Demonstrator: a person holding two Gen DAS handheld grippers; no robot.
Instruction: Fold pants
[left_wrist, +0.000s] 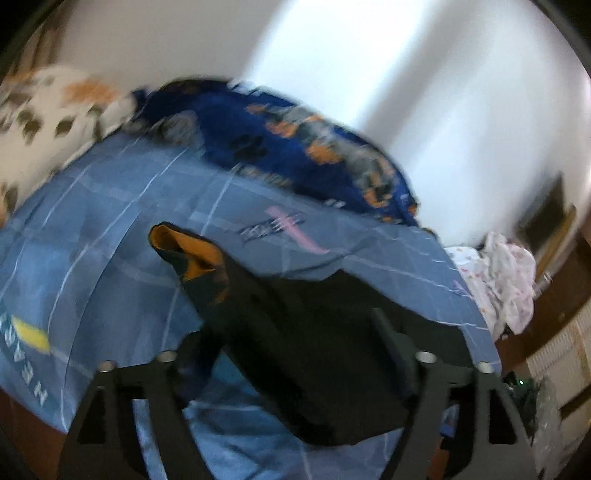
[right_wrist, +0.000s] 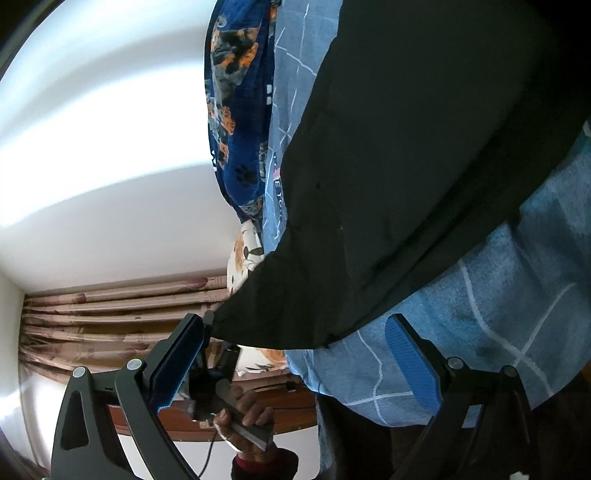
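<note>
Bedding first: the blue bedspread (left_wrist: 122, 206) with its thin white grid lines covers the whole work surface, soft and slightly rumpled, so any fold laid on it should be patted flat rather than dragged, or the cover will bunch beneath. Against the wall lies a plush dark-blue blanket (left_wrist: 295, 147) printed with orange and grey shapes, and a pale crumpled cloth (left_wrist: 506, 280) sits at the far corner, both well apart from the job. On the bedspread lie the black pants (left_wrist: 314, 332), matte, limp cloth with an orange lining (left_wrist: 192, 251) showing where one end has flipped open; that flap looks worth tucking in before the next fold. The left gripper (left_wrist: 295, 362) stands wide with the dark cloth lying between its 2 jaws, which do not seem to press on it, though blur leaves that uncertain. The right gripper (right_wrist: 295, 354) is also spread, its blue ribbed pads (right_wrist: 413, 362) bare, the left tip just beside the pants' corner. Judging from this, both should re-grip matching corners and lift evenly.
</note>
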